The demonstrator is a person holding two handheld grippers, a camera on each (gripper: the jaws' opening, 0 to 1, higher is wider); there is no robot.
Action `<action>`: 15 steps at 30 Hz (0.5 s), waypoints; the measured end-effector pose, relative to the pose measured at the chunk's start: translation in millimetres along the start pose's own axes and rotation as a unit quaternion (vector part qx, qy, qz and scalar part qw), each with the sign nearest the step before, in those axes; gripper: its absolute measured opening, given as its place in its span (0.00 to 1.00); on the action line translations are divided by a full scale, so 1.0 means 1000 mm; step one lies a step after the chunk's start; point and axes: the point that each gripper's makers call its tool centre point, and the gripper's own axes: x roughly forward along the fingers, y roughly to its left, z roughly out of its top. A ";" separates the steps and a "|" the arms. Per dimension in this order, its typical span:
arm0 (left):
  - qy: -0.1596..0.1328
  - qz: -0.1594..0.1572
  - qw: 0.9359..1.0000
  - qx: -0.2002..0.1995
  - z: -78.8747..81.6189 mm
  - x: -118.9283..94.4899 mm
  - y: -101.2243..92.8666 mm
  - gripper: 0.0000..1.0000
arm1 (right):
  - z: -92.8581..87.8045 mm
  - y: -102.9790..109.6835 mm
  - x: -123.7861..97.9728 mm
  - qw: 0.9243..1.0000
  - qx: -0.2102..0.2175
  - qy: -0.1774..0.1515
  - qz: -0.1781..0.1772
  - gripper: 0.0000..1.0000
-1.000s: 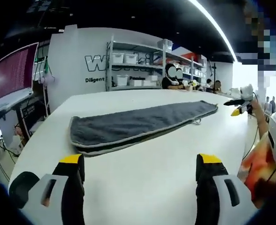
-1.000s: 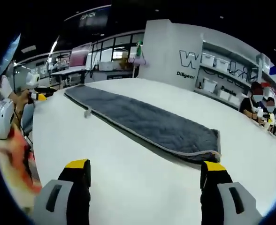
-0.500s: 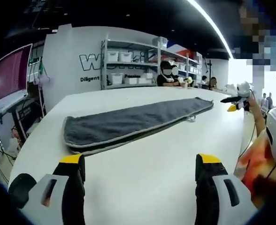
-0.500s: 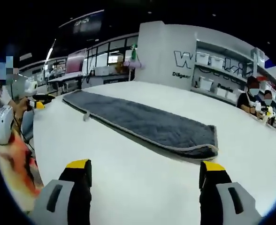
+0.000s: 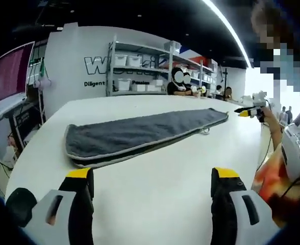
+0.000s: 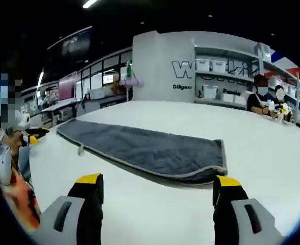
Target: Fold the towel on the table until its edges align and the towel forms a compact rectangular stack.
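**One folded towel, two gaping grippers above the table**

In the left gripper view, the left gripper (image 5: 149, 176) hangs over the white round-edged table (image 5: 155, 189), its two yellow-tipped jaws spread wide with nothing between them. Just beyond lies one long dark grey towel with a pale trimmed border (image 5: 134, 135), folded lengthwise into a narrow strip, flat on the tabletop. At the far right the right gripper (image 5: 248, 112) shows beyond the towel's far end.

In the right gripper view, its own jaws are likewise spread and empty. Two seated people (image 6: 267, 97) are behind the table.
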 end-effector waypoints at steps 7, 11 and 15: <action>-0.012 0.009 1.000 0.005 0.007 -0.009 0.003 0.94 | 0.006 -0.044 0.010 0.996 0.069 -0.009 -0.056 0.64; -0.021 0.010 1.000 0.008 0.011 -0.014 0.003 0.93 | 0.001 -0.074 0.013 0.989 0.118 -0.003 -0.083 0.58; -0.026 0.014 1.000 0.009 0.013 -0.015 -0.001 0.93 | 0.008 -0.086 0.020 0.984 0.165 -0.013 -0.066 0.51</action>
